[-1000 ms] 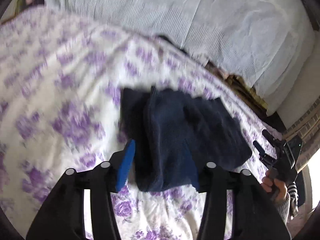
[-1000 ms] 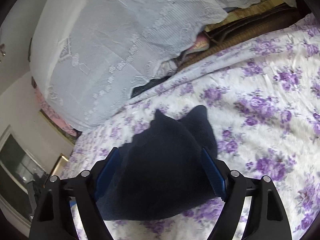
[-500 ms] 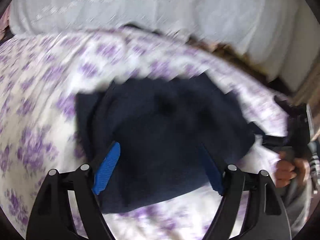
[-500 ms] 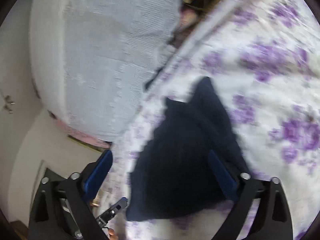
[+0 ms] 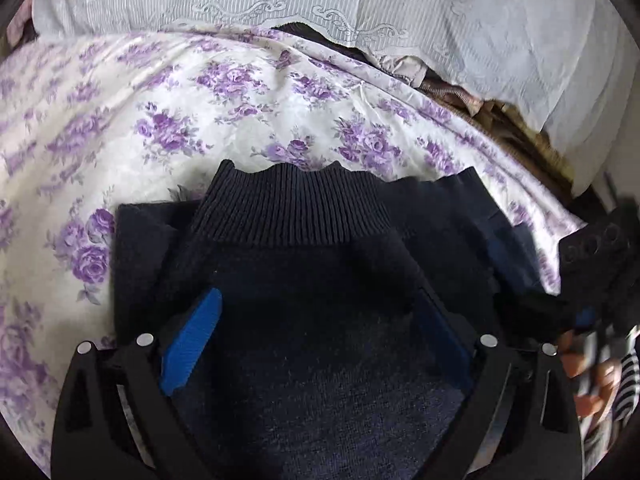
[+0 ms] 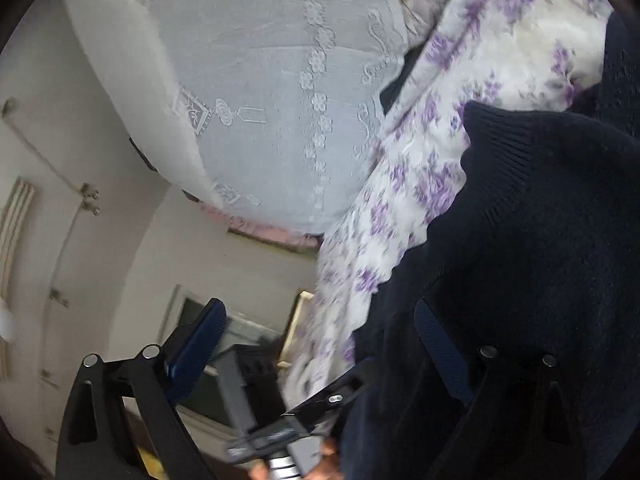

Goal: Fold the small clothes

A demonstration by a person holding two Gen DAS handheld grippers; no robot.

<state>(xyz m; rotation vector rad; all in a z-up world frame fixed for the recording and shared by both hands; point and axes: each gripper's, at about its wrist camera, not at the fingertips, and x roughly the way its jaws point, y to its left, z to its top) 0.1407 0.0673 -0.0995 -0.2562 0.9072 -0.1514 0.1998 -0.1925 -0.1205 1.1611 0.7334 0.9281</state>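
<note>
A dark navy knitted garment (image 5: 304,264) with a ribbed hem lies folded on the purple-flowered bedspread (image 5: 168,112). My left gripper (image 5: 320,328) is open and sits low over the garment, its blue pads on either side of the knit. The right gripper (image 5: 576,280) shows at the right edge of the left wrist view, at the garment's right side. In the right wrist view the garment (image 6: 540,220) fills the right half. My right gripper (image 6: 320,340) is open, tilted, with its right finger against the garment edge and nothing between the pads.
White lace fabric (image 5: 360,4) covers a pile behind the bed. Brown and pink cloth (image 5: 452,92) shows at the bed's far edge. In the right wrist view there is a pale wall (image 6: 80,160) and the left gripper's handle held by a hand (image 6: 280,432).
The left gripper has come lower and closer to the garment, now filling its view. The right gripper has swung and tilted to the garment's edge, its view turning toward the wall.
</note>
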